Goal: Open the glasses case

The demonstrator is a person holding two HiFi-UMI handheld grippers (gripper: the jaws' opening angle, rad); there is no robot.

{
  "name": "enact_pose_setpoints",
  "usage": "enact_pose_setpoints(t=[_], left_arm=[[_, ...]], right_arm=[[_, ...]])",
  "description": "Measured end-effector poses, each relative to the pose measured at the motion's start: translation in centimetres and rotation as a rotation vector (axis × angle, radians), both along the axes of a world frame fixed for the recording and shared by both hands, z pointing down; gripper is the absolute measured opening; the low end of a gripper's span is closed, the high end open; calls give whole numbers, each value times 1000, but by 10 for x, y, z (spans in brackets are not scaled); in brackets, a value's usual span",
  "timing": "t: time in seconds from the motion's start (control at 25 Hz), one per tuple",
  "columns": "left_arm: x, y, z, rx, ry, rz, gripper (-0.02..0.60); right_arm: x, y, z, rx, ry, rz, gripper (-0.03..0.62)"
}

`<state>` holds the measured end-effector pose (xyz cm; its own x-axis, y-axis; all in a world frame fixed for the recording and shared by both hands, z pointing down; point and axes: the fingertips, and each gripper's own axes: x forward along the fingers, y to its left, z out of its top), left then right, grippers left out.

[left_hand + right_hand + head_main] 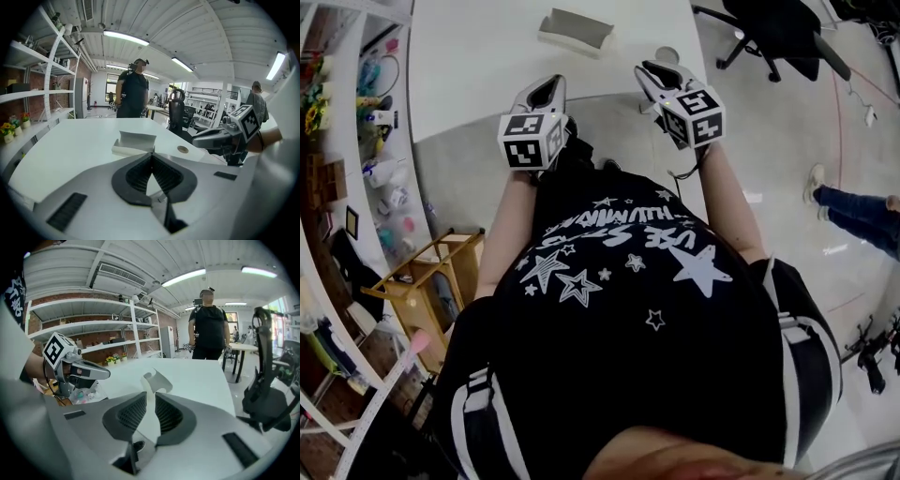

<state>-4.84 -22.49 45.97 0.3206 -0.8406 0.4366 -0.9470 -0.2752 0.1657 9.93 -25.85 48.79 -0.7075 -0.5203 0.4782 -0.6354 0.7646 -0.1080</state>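
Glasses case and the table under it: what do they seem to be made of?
Glasses case: probably stiff board or plastic with a matte pale grey cover, judging by its flat panels and crisp folds. Table: smooth matte white top, perhaps laminate; the look doesn't settle it.

A big white table (478, 56) filled the head view at 12 o'clock. A black office chair (778, 33) stood at 1 o'clock on the shiny gray floor (787, 159). A small wooden stand (427, 281) sat at 8 o'clock. White shelves (356, 112) full of colorful things were at 9 o'clock, with a red brick wall (93, 337) behind them. Long lights (125, 37) glowed on the white ceiling. A person in black clothes (132, 93) stood past the table's far side.
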Motion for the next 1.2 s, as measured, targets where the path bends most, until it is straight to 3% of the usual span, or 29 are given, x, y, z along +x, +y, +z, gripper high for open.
enact_pose_setpoints(t=[0.24, 0.64, 1.2], left_arm=[[-3, 24, -5, 1, -3, -22, 12], [5, 36, -10, 17, 67, -18, 12], [-38, 134, -22, 58, 122, -33, 12]], right_arm=[[-3, 22, 10, -39, -22, 8, 22], [-3, 38, 22, -83, -43, 19, 12], [-63, 139, -2, -35, -21, -30, 12]])
